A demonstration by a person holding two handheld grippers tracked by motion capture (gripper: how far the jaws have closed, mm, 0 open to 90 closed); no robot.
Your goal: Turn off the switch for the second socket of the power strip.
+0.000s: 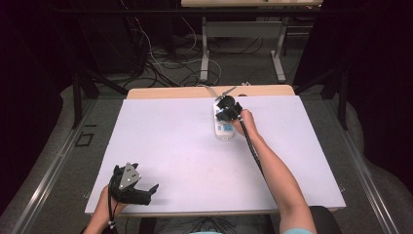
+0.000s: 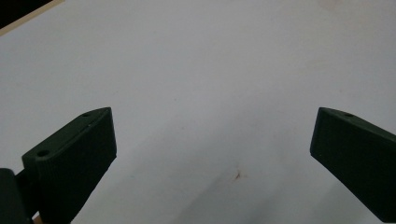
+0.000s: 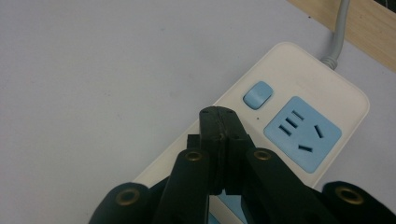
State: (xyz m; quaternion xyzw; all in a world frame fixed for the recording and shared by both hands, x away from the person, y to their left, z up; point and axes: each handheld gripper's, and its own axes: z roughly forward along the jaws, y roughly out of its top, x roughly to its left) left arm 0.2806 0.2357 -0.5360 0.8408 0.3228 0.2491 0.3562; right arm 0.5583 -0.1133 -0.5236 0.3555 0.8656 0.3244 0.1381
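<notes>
Power strip (image 3: 299, 126) in play, lying flat at the far middle of the white surface (image 1: 185, 156), its grey cable (image 3: 338, 32) running off over the wooden back edge. The right gripper (image 3: 219, 119) hangs right over it, fingers pressed together with nothing between them, tips poised just short of the small blue rocker switch (image 3: 258, 94). Beside that switch sits a blue socket panel (image 3: 302, 133), and from the high view a second blue panel shows nearer the person. Whether the closed tips actually touch the strip's body, it is hard to say from here.

Over at the near left corner, the left gripper (image 1: 131, 184) rests low over the surface, its fingers (image 2: 74, 158) spread wide apart and holding nothing, bare white surface between them.

Now, handling: that strip looks like a rigid plastic shell, light for its bulk, smooth and glossy on top, so it will likely skate across the slick surface if shoved from one end. The cable will tug and steer it. A poke on the switch wants a straight downward press with the shut tips, nothing sideways. To lift or shift the strip, the best hold is across its narrow width, on the long side walls, clear of the sockets and switch.
</notes>
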